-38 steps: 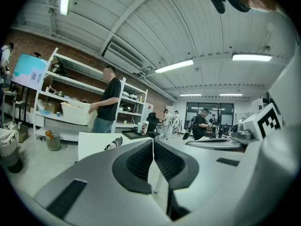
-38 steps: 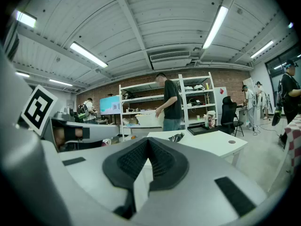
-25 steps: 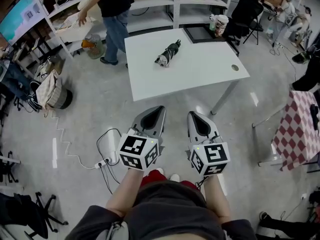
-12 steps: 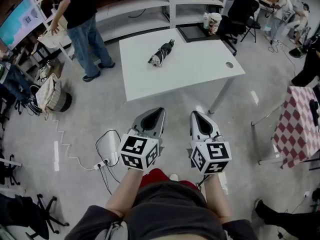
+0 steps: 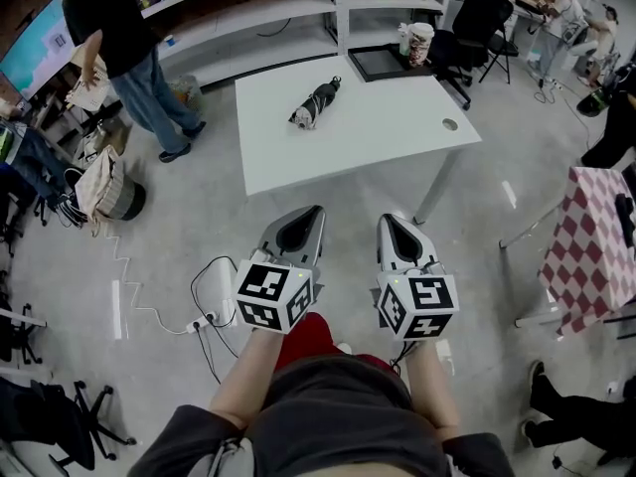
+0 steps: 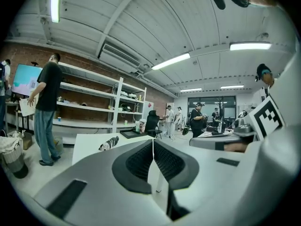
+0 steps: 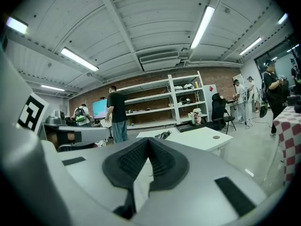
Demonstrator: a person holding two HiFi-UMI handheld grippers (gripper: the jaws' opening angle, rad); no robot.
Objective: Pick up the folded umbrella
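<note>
The folded umbrella [image 5: 315, 103] lies on the white table's [image 5: 397, 137] far-left part, long axis slanting toward its far edge, well beyond both clenched, empty grippers short of its near edge, the left gripper [image 5: 311, 213] nearer than the right gripper [image 5: 391, 221].

Bright, even light pours from ceiling strip lamps [image 6: 171, 61], with soft glare streaks on the floor [image 5: 509, 195]. Both gripper views bend hard at their dark round edges.
</note>
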